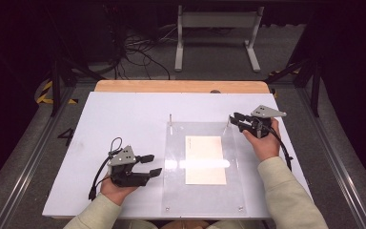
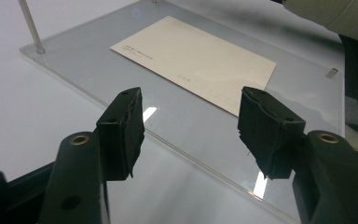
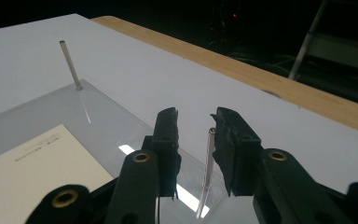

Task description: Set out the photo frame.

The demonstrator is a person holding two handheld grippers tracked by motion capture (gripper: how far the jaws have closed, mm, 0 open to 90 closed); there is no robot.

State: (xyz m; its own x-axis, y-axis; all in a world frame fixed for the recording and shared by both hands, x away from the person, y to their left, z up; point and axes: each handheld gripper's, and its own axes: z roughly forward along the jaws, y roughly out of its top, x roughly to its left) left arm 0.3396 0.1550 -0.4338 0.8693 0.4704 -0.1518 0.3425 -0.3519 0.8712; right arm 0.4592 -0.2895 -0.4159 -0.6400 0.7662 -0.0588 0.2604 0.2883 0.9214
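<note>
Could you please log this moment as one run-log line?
left hand-held gripper: open, beside clear plate | right hand-held gripper: open around metal pin | card: under plate

The print on the card is way too small to read in either gripper view. The right claw straddles a thin metal pin whose foot is cut off by the frame's bottom edge. The acrylic sheet runs off frame at lower right.

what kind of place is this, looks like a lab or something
Probably a lab or recording workspace, not a home: a white table holds a clear plastic plate with thin metal pins, cables lie tangled on the grey floor, and the surroundings are dark.
</note>
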